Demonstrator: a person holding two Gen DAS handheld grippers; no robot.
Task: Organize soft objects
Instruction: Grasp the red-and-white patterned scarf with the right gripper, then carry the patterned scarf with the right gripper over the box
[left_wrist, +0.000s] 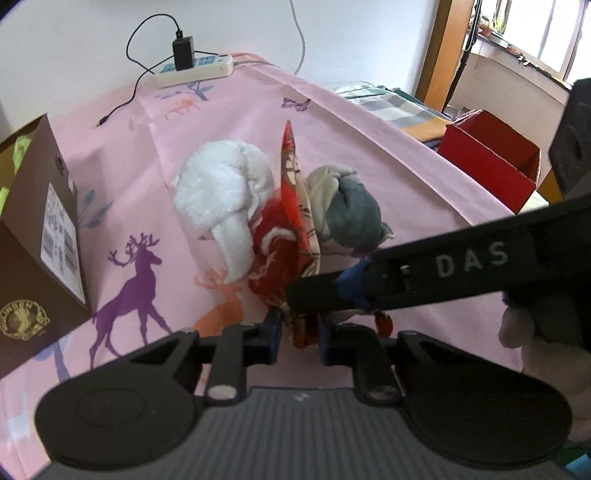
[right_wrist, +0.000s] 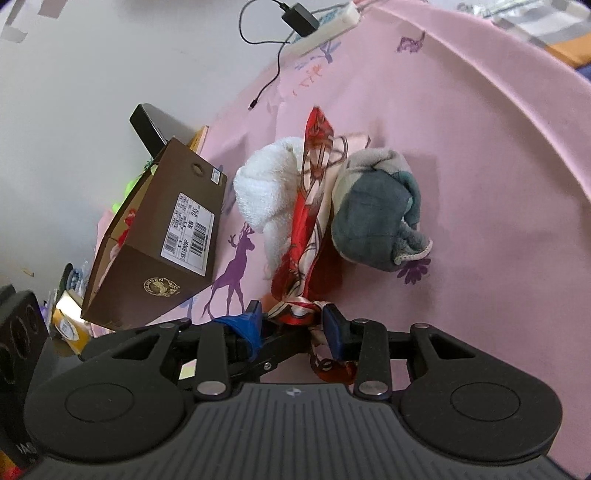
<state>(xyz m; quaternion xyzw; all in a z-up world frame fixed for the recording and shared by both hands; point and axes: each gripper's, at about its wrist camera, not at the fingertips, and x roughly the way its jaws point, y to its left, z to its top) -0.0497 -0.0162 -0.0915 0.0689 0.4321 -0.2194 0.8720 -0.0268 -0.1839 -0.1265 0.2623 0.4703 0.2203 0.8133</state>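
A red patterned silk scarf (left_wrist: 291, 206) lies on the pink cloth between a knotted white towel (left_wrist: 221, 192) and a knotted grey-green towel (left_wrist: 347, 210). My left gripper (left_wrist: 298, 334) is shut on the scarf's near end. My right gripper (left_wrist: 317, 295) crosses in from the right just above it. In the right wrist view the scarf (right_wrist: 310, 206) runs up between the white towel (right_wrist: 266, 188) and the grey towel (right_wrist: 373, 214). My right gripper (right_wrist: 293, 317) is shut on the scarf's near end, with the left gripper's fingertips beside it.
A brown shoebox (left_wrist: 40, 236) stands open at the left, also in the right wrist view (right_wrist: 162, 243). A red box (left_wrist: 491, 158) sits off the table's right edge. A power strip with charger (left_wrist: 192, 68) lies at the far edge by the wall.
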